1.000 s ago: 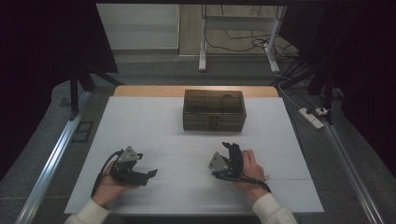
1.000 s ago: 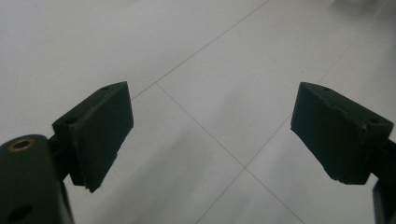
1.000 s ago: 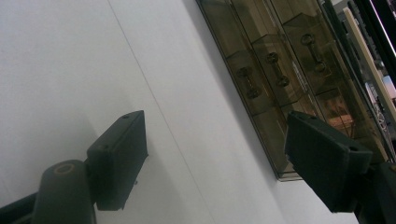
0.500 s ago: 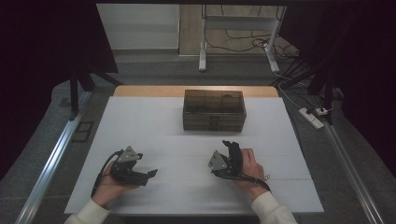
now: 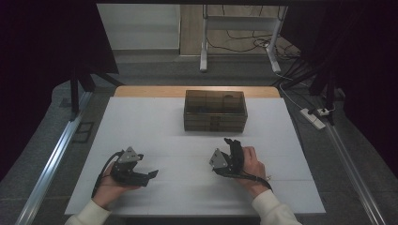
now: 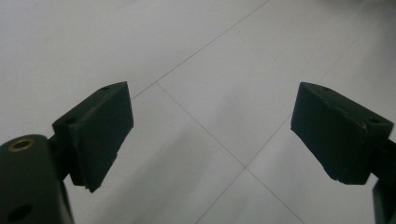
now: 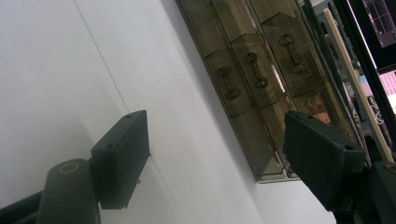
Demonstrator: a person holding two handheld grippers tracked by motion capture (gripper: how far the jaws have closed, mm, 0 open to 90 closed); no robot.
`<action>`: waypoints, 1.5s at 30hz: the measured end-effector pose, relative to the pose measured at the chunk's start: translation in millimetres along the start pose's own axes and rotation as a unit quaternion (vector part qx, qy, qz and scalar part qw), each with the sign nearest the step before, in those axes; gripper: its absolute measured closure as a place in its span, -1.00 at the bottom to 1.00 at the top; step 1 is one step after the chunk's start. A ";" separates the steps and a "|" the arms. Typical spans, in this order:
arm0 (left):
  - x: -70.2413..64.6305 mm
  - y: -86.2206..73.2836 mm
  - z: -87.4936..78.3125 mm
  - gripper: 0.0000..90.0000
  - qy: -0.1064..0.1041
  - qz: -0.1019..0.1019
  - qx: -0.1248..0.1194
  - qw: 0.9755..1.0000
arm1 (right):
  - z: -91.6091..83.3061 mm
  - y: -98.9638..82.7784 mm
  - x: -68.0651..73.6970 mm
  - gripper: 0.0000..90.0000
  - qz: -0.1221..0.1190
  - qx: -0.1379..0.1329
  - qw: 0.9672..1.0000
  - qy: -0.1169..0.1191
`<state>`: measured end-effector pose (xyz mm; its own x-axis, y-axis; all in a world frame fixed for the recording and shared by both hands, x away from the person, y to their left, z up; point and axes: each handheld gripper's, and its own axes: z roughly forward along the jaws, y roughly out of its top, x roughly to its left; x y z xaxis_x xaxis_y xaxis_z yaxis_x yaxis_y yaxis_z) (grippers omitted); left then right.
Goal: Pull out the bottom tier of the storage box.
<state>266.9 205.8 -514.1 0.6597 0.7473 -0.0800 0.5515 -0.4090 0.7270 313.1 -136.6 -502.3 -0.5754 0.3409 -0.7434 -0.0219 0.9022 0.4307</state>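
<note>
A brown see-through drawer box (image 5: 215,111) stands at the back middle of the white table (image 5: 155,122). My left gripper (image 5: 151,174) rests at the front left in a hand, pointing right. In the left gripper view my left gripper (image 6: 212,100) is open, with bare white tabletop (image 6: 187,46) between the jaws. My right gripper (image 5: 231,143) lies at the front right, turned on its side and pointing toward the box, well short of it. In the right gripper view my right gripper (image 7: 217,121) is open and holds nothing; the box's drawer fronts (image 7: 243,93) with small handles show beyond.
A wooden strip (image 5: 150,91) edges the table's far side. A metal rail (image 5: 56,154) runs along the floor at the left. A power strip (image 5: 313,118) and cables lie on the floor at the right. Dark curtains hang on both sides.
</note>
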 end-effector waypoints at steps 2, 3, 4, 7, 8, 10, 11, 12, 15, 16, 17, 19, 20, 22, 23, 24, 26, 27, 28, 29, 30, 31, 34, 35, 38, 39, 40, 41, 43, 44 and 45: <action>0.1 -0.1 0.3 -0.73 0.000 0.000 0.002 1.000 | 1.0 0.4 -0.7 -0.48 -0.001 -0.001 1.000 0.000; 0.1 -0.1 0.4 -0.73 0.000 0.000 0.002 1.000 | 1.4 0.5 -0.8 -0.48 -0.001 -0.001 1.000 0.000; 0.1 -0.1 0.4 -0.72 0.000 0.000 0.002 1.000 | 1.4 0.5 -0.8 -0.48 -0.001 -0.001 1.000 0.000; 0.1 -0.1 0.4 -0.72 0.000 0.000 0.002 1.000 | 2.3 0.4 -2.3 -0.48 -0.007 0.001 1.000 0.002; 0.2 -0.2 0.3 -0.72 0.000 0.000 0.002 1.000 | 2.9 0.6 -1.6 -0.48 -0.002 0.000 1.000 0.001; 0.3 -0.2 0.4 -0.73 0.000 0.000 0.002 1.000 | 4.2 0.5 -1.6 -0.48 -0.004 0.000 1.000 -0.004; 0.3 -0.3 0.5 -0.72 0.000 0.000 0.003 1.000 | 5.1 0.5 -2.1 -0.48 -0.007 0.002 1.000 -0.003; 0.3 -0.3 0.5 -0.73 0.000 0.000 0.003 1.000 | 5.1 0.5 -2.1 -0.48 -0.007 0.002 1.000 -0.003; 0.3 -0.3 0.5 -0.72 0.000 0.000 0.002 1.000 | 6.1 0.7 -2.6 -0.48 -0.007 0.006 1.000 -0.002; 0.3 -0.4 0.4 -0.72 0.000 0.000 0.002 1.000 | 7.3 0.4 -3.0 -0.48 -0.008 0.004 1.000 -0.003; 0.4 -0.4 0.4 -0.72 0.000 0.000 0.002 1.000 | 8.1 0.3 -2.8 -0.48 -0.006 0.003 1.000 -0.005; 0.5 -0.5 0.3 -0.72 0.000 -0.001 0.002 1.000 | 9.1 0.2 -3.3 -0.48 -0.008 0.004 1.000 -0.005; 0.5 -0.5 0.3 -0.72 0.000 -0.001 0.002 1.000 | 9.1 0.2 -3.3 -0.48 -0.008 0.004 1.000 -0.005; 0.5 -0.5 0.4 -0.72 -0.001 -0.001 0.002 1.000 | 10.0 0.2 -3.7 -0.48 -0.009 0.005 1.000 -0.002; 0.5 -0.5 0.5 -0.72 0.000 -0.001 0.002 1.000 | 10.7 0.1 -3.6 -0.48 -0.008 0.004 1.000 -0.003; 0.5 -0.6 0.6 -0.72 0.000 -0.001 0.002 1.000 | 11.3 0.1 -3.6 -0.48 -0.008 0.004 1.000 -0.002; 0.5 -0.7 0.9 -0.72 0.000 -0.001 0.003 1.000 | 12.5 0.1 -3.6 -0.48 -0.008 0.006 1.000 0.000; 0.5 -0.7 1.0 -0.73 -0.001 -0.001 0.003 1.000 | 13.4 0.0 -3.8 -0.48 -0.010 0.007 1.000 0.000; 0.6 -0.8 1.0 -0.72 -0.001 -0.001 0.003 1.000 | 13.9 -0.1 -3.8 -0.48 -0.010 0.007 1.000 -0.001; 0.7 -0.8 1.0 -0.72 -0.001 -0.001 0.003 1.000 | 14.7 -0.2 -4.1 -0.47 -0.009 0.005 1.000 0.000; 0.8 -0.7 0.9 -0.72 -0.001 -0.002 0.003 1.000 | 14.9 -0.3 -4.3 -0.48 -0.009 0.006 1.000 0.000; 0.8 -0.7 0.8 -0.72 0.000 -0.002 0.003 1.000 | 15.1 -0.2 -4.6 -0.47 -0.008 0.007 1.000 0.001; 0.8 -0.8 0.8 -0.72 0.000 -0.002 0.003 1.000 | 17.0 -0.5 -5.5 -0.47 -0.009 0.007 1.000 0.001; 0.7 -0.8 0.9 -0.72 -0.001 -0.001 0.003 1.000 | 17.0 -0.5 -5.5 -0.47 -0.009 0.007 1.000 0.001; 0.7 -0.8 1.1 -0.72 -0.001 -0.001 0.003 1.000 | 18.3 0.9 -7.4 -0.47 -0.012 0.009 1.000 -0.003; 0.9 -0.9 0.9 -0.72 0.000 -0.002 0.003 1.000 | 19.0 1.0 -7.4 -0.47 -0.011 0.007 1.000 -0.004; 1.0 -0.9 0.8 -0.72 0.000 -0.002 0.003 1.000 | 19.9 1.2 -6.8 -0.47 -0.006 0.007 1.000 -0.004; 1.0 -0.9 0.8 -0.72 0.000 -0.002 0.003 1.000 | 20.5 1.1 -7.4 -0.47 -0.009 0.009 1.000 -0.004; 1.1 -0.9 0.8 -0.72 0.000 -0.002 0.003 1.000 | 21.7 0.9 -7.5 -0.47 -0.010 0.008 1.000 -0.006; 1.2 -0.9 0.9 -0.72 0.000 -0.002 0.003 1.000 | 22.0 1.0 -7.9 -0.47 -0.013 0.010 1.000 -0.008; 1.2 -0.9 1.0 -0.72 -0.001 -0.002 0.003 1.000 | 22.2 1.2 -8.5 -0.47 -0.016 0.013 1.000 -0.007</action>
<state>267.6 206.5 -515.5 0.6585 0.7479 -0.0830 0.5570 -0.4103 0.7221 336.1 -132.5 -506.9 -0.5631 0.3160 -0.7636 -0.0191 0.9188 0.3943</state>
